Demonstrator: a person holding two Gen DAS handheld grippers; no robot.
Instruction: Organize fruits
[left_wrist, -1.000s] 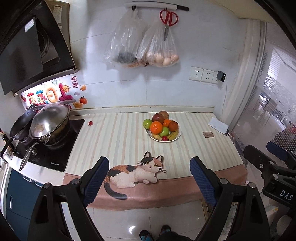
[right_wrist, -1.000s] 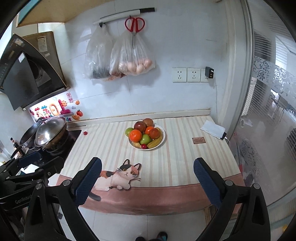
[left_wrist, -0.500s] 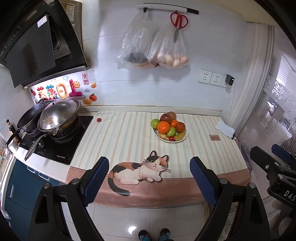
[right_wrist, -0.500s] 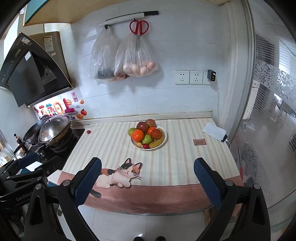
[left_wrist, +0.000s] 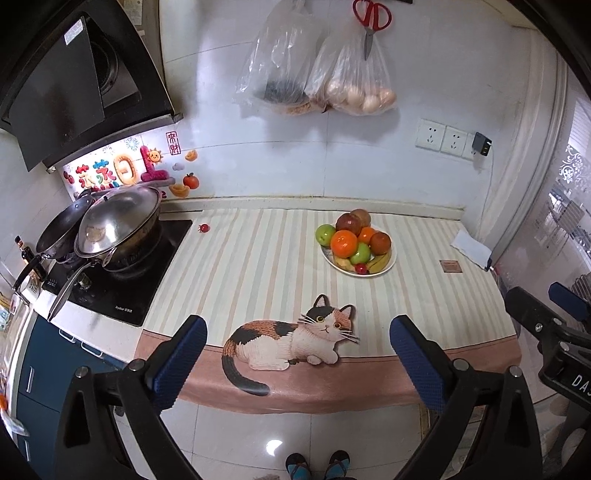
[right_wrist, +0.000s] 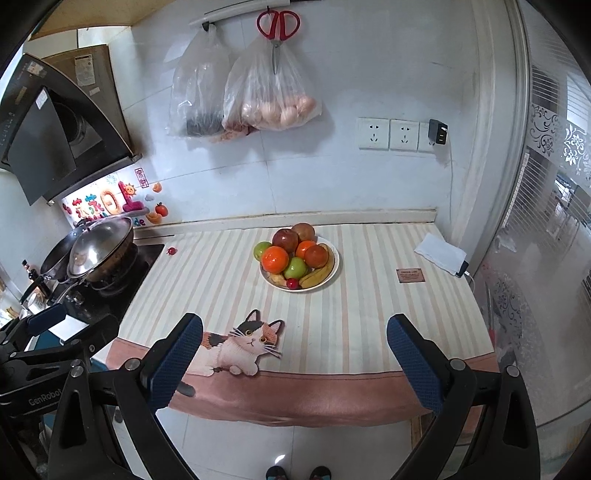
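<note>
Fruits (right_wrist: 293, 256) heaped on white plate (right_wrist: 330, 277), toward back of striped table (right_wrist: 369, 314), beyond cat picture (right_wrist: 245, 345). Left tool (left_wrist: 295, 354) short of table's front edge, jaws just widened, gaping, nothing between. Right tool (right_wrist: 295, 356) likewise spread wide, empty, well apart from plate.

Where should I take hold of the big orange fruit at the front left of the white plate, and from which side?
Grip the big orange fruit across its round middle, coming down from above. It sits on top of the pile on the white plate, so its upper half is free, while a green apple and a red apple press close at its sides. A low side approach would probably knock them.
</note>
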